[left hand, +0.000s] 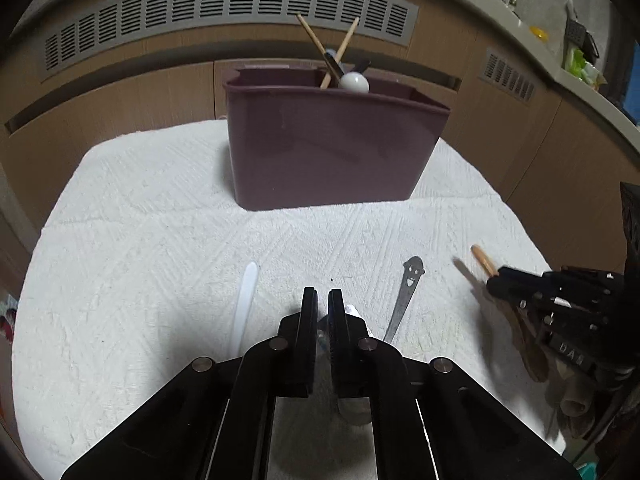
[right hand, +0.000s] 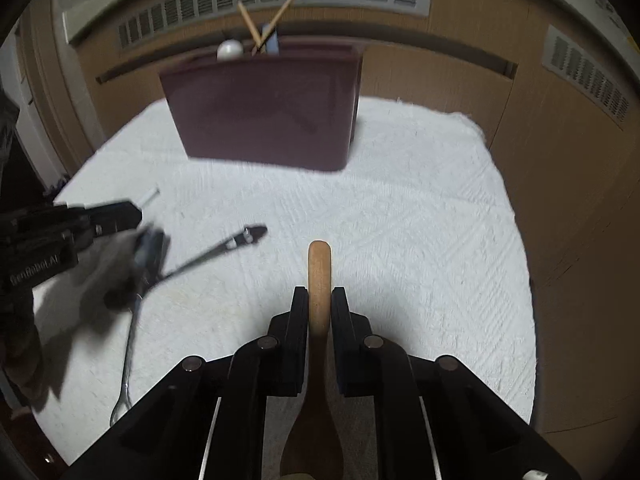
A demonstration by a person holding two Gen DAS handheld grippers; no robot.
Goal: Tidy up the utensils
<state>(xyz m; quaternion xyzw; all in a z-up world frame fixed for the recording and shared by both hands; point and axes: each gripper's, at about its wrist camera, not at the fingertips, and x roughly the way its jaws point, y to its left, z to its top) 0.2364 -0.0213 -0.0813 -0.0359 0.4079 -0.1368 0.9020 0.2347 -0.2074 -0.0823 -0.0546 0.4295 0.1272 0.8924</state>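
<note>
My left gripper (left hand: 323, 296) is shut on a pale utensil (left hand: 354, 312) whose rounded end shows below the fingers; the thing itself is partly hidden. In the right wrist view the left gripper (right hand: 132, 216) is blurred at the left edge. My right gripper (right hand: 319, 294) is shut on a wooden spoon (right hand: 319, 264), handle pointing forward and bowl under the fingers. The left wrist view shows the right gripper (left hand: 496, 280) and the wooden spoon (left hand: 482, 258) at the right. A dark purple bin (left hand: 332, 148) (right hand: 264, 112) stands ahead with chopsticks (left hand: 344, 46) and other utensils in it.
On the white cloth (left hand: 160, 220) lie a white plastic utensil (left hand: 246, 300) and a metal utensil with a smiley-face handle (left hand: 408, 292) (right hand: 240, 238). A thin metal utensil (right hand: 128, 360) shows below the left gripper. Wooden cabinet fronts with vents stand behind the bin.
</note>
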